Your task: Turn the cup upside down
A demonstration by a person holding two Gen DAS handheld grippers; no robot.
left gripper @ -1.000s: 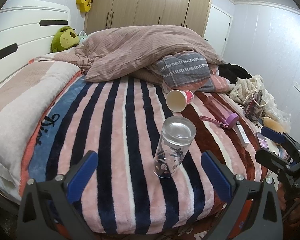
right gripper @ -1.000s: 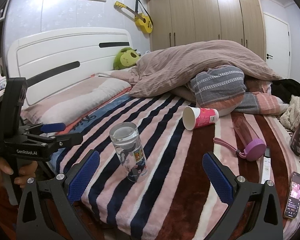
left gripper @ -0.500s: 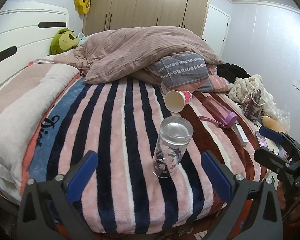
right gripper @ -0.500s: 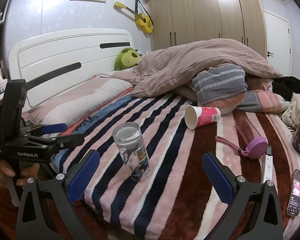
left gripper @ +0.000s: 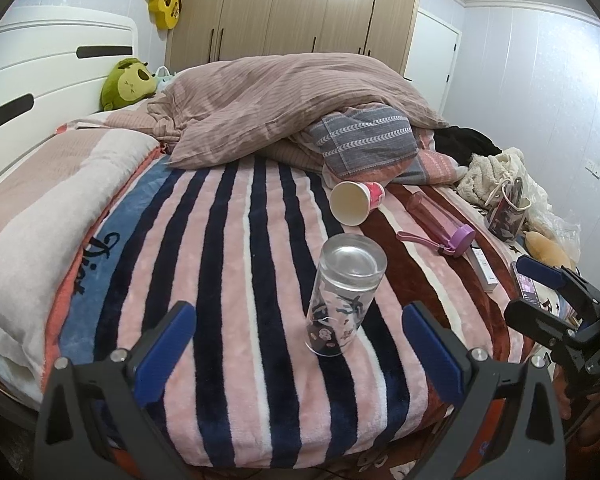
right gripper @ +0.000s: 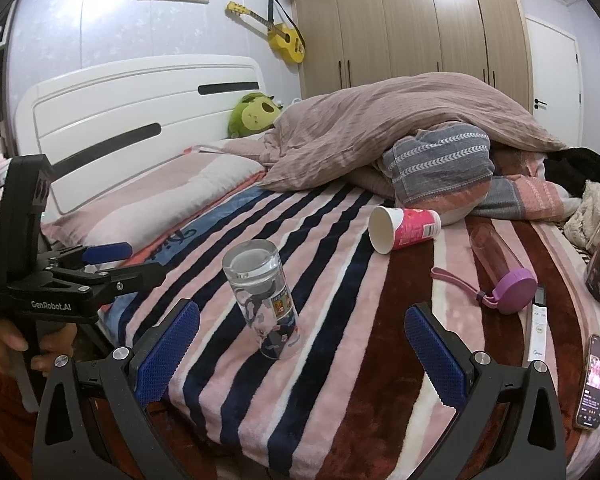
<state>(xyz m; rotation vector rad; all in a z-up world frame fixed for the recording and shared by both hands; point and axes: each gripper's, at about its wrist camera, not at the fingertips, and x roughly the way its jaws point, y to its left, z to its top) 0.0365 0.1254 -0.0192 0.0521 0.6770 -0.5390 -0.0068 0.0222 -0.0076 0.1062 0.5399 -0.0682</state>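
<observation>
Your left tongs (left gripper: 296, 344) and right tongs (right gripper: 302, 346) are both spread wide and grasp nothing, and their lower parts are cut off by the frame edge. Between the blue pads, a little further on the striped blanket (left gripper: 228, 240), the clear glass cup (left gripper: 346, 294) stands with its thick base on top and its mouth down; the printed pattern on it is hard to make out. Further back a pink paper cup (right gripper: 404, 228) lies on its side, and the heaped duvet (left gripper: 292, 108) hides the far bed.
</observation>
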